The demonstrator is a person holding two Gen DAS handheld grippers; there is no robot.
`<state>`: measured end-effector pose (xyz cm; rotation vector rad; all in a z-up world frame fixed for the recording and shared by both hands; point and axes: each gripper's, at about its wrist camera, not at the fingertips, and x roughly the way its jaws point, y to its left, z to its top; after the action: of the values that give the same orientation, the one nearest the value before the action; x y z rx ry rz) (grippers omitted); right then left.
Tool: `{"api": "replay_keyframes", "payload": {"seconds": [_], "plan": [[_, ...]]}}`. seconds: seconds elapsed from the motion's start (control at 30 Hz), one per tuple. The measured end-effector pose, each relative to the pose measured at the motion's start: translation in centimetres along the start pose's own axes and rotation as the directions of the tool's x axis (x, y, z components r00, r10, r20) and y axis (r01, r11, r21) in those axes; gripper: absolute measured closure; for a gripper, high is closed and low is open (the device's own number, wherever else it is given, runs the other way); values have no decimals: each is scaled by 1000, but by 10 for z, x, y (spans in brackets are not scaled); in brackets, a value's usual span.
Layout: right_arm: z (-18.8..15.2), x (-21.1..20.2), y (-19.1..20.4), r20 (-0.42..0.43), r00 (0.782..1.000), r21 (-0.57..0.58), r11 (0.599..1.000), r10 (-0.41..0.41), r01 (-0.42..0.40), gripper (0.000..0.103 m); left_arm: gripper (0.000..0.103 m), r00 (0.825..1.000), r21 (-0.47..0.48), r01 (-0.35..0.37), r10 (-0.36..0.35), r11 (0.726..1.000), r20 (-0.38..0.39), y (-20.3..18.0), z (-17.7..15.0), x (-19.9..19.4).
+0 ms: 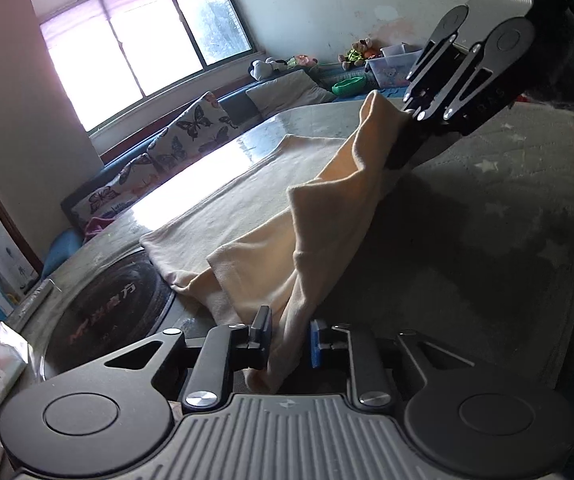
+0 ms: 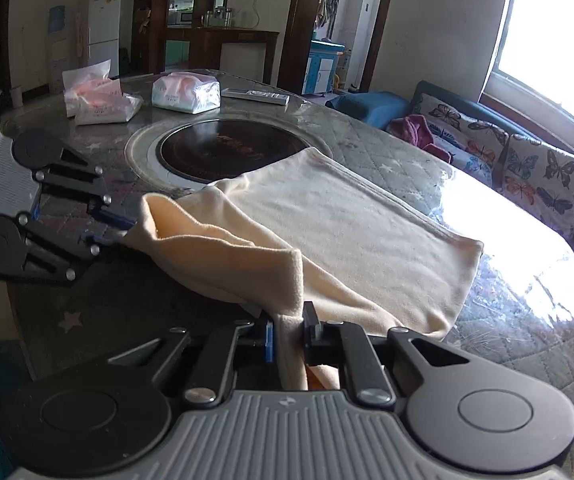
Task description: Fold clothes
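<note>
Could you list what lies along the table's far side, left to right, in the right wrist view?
Open tissue bag → tissue pack → remote.

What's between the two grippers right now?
Only a lifted fold of the cream cloth, strung from the left gripper to the right gripper; the right wrist view shows it best.

The garment (image 2: pixel 347 220) was plain pale cream, without print. The table cover (image 1: pixel 527 200) was grey, quilted, with small white stars. The round cooktop (image 2: pixel 227 148) was black with faint red lettering, ringed in white. The cushions (image 2: pixel 527 172) at right of the right wrist frame were beige with dark and orange butterflies. The sofa (image 2: pixel 367 106) was blue. Both grippers were black with blue pads (image 2: pixel 269 338).
</note>
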<state>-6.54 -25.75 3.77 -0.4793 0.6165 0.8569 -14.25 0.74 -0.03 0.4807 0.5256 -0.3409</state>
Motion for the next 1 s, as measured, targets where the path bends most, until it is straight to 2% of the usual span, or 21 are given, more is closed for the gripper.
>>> {"api": "replay_keyframes", "payload": {"seconds": [0.03,0.13,0.37,0.73,0.83,1.0], "plan": [[-1,-1,2,1,1000,2,1000,-2,2,93,92,1000,-8,4,-4,1000,-1,2,0,0],[-6,-5,6,20,1000,8,1000,-9,9,93,95,1000,-28,14,-14,1000,7,7,2,-5],[-8,-34,15,66,998,2,1000,-4,4,93,96,998,-77,45,-40,996,57,16,15,-43],[-17,-106,58,89,994,-31,998,59,-56,94,96,992,-73,115,-111,991,57,-1,18,-115],[-17,-117,68,97,993,-38,997,69,-65,94,96,993,-65,106,-102,992,57,0,20,-119],[-12,-116,63,111,992,-21,998,58,-56,94,96,993,-82,99,-93,992,68,14,32,-102]]}}
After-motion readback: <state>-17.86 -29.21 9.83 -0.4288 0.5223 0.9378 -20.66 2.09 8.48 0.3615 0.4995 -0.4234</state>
